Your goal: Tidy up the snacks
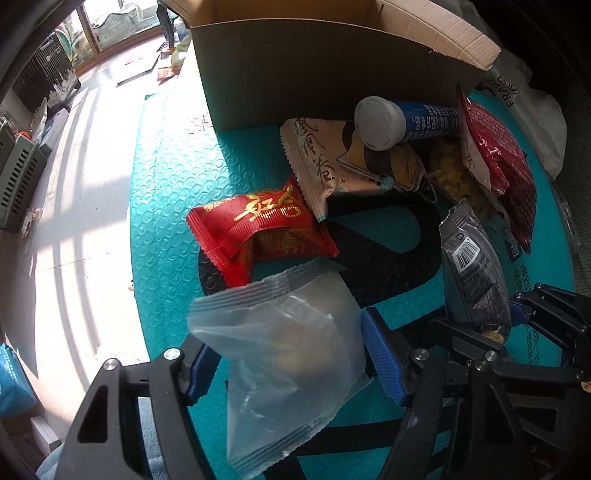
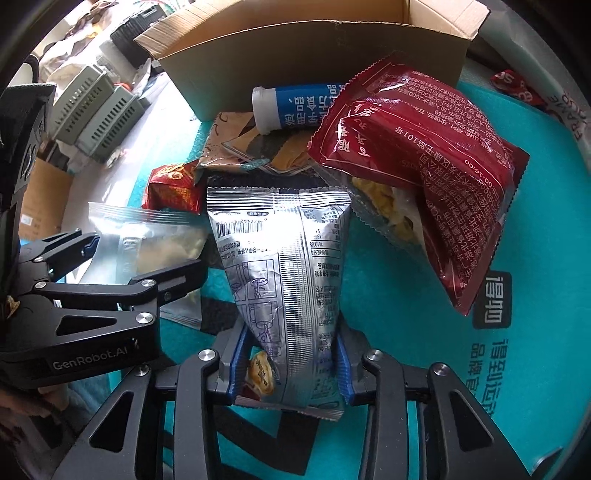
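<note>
On teal mat (image 2: 406,295) | left gripper (image 1: 291,354) clamps clear packet (image 1: 288,350) | right gripper (image 2: 288,365), GenRobot.AI-marked, pinches silver barcode pouch (image 2: 284,266)

A teal embossed mat (image 1: 166,192) with black printed shapes and lettering covers the work surface. Off its left edge, sunlit pale floor (image 1: 74,206) carries striped shadows. Beyond that floor, grey-green slatted plastic crates (image 2: 96,110) sit stacked, and a dark wire cage (image 1: 48,74) stands further back by the window (image 1: 107,29).
</note>
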A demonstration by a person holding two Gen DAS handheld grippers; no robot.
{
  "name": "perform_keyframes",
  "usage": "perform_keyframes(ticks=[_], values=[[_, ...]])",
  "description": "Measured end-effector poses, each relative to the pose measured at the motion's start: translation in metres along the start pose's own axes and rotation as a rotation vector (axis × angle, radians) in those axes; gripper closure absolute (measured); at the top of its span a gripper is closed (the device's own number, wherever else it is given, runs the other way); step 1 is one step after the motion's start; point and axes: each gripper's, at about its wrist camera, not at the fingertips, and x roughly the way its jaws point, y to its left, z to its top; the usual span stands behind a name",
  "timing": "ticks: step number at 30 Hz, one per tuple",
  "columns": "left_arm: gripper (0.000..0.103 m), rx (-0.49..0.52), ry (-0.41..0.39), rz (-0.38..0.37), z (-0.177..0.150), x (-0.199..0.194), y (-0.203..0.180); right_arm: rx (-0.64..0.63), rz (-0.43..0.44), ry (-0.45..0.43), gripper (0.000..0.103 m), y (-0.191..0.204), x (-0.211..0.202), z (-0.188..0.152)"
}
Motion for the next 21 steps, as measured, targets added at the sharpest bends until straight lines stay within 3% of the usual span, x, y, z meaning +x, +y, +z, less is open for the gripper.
perform_keyframes(ticks=[1,6,21], values=[[0.039,0.019,-0.005,0.017,-0.001,0.0,-0.004,0.001,0.001,-0.002,0.066,0.0,-0.001,-0.001],[0.053,0.012,-0.025,-0.037,-0.003,-0.005,-0.008,0.038,0.019,-0.006,0.067,-0.005,-0.004,-0.007],[0.054,0.03,-0.106,-0.045,-0.017,-0.049,-0.016,0.073,0.059,-0.02,0.067,-0.02,-0.03,-0.034]])
